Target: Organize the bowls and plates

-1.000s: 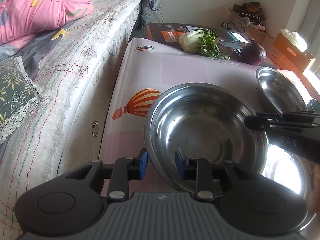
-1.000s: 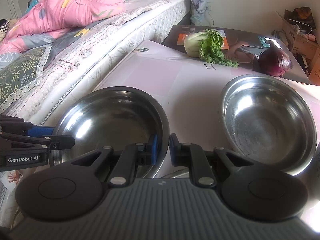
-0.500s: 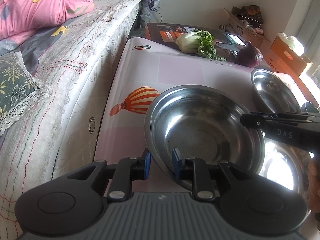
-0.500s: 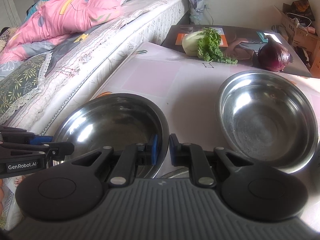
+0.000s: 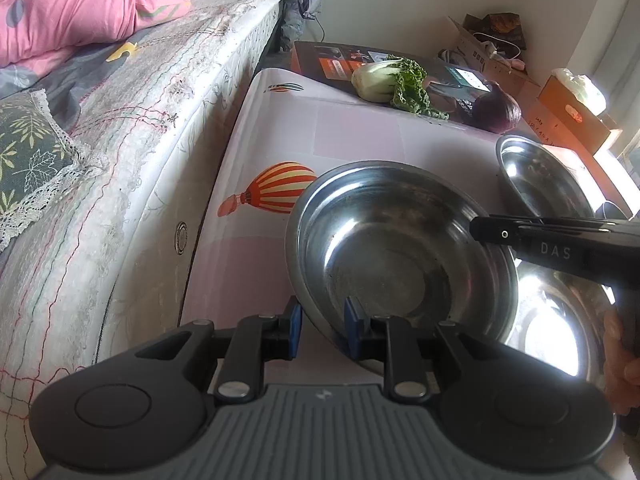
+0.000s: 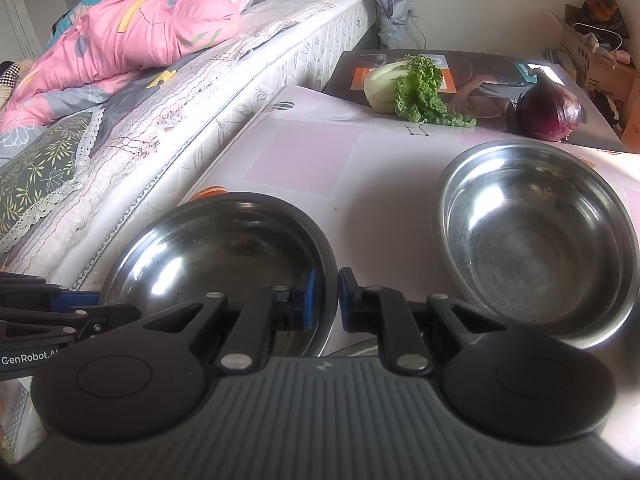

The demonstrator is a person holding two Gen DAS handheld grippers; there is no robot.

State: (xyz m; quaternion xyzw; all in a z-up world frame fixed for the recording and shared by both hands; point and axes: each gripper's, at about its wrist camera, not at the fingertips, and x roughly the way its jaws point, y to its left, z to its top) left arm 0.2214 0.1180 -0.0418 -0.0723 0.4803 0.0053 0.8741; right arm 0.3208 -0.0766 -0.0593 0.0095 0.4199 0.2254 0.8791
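Note:
A steel bowl (image 5: 396, 248) is held by its rim from two sides, tilted and lifted off the pink table (image 5: 340, 132). My left gripper (image 5: 322, 330) is shut on its near rim. My right gripper (image 6: 325, 300) is shut on the opposite rim; it shows in the left wrist view (image 5: 496, 234) as a black arm. The same bowl shows in the right wrist view (image 6: 224, 256). A shiny steel plate or bowl (image 5: 560, 320) lies under it at the right. A second steel bowl (image 6: 536, 240) stands farther right on the table.
A bed (image 5: 132, 128) with a pink quilt (image 6: 132, 32) runs along the table's left edge. A bok choy (image 6: 408, 84) and a red onion (image 6: 550, 110) lie on a dark box (image 6: 480, 80) at the table's far end. Cardboard boxes (image 5: 572, 108) stand behind.
The bowl, held by both grippers, has risen and tilted a little. The left gripper has closed in on the rim. The second bowl has stayed put.

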